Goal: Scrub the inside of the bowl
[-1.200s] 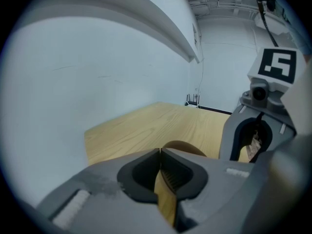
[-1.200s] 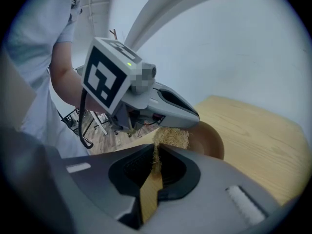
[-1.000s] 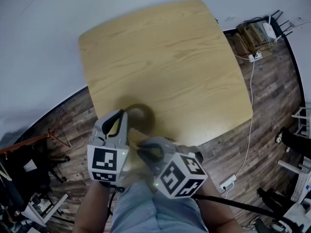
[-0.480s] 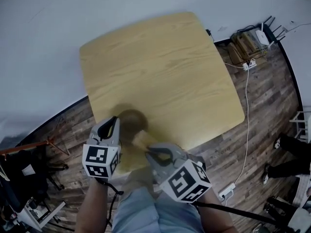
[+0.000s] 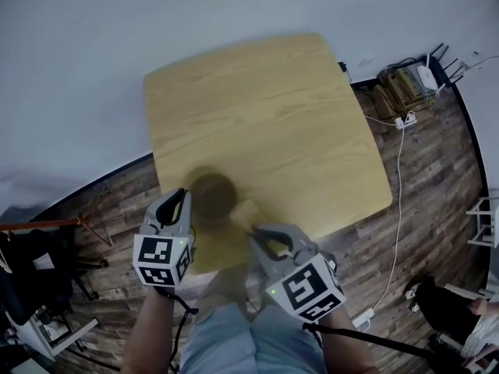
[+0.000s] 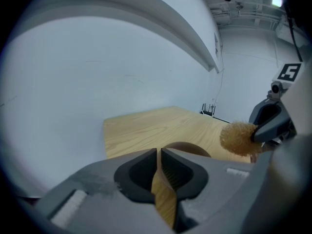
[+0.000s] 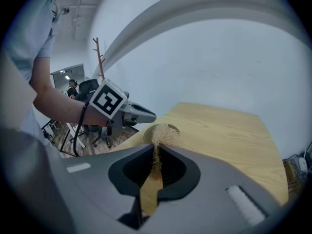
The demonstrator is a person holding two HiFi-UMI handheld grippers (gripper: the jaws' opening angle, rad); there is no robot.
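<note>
Grey left hand-held gripper (image 5: 182, 199) and right hand-held gripper (image 5: 263, 238) (black-and-white marker cubes (image 5: 162, 262), black cables (image 5: 182, 323)); pale blue trousers (image 5: 234, 341).

bowl (image 5: 212, 197) on table (image 5: 273, 115) | left tool (image 5: 182, 200) left of it | scrubber (image 5: 248, 212) right

Head view steeply overhead; 2 low gripper views; shared table (image 5: 273, 115), bowl (image 5: 212, 195).

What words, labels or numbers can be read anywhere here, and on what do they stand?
No readable text anywhere.
The left gripper and right gripper carry only black-and-white square patterns, not letters.
The brown bowl, tan fibre scrubber and light wooden table bear no print.
</note>
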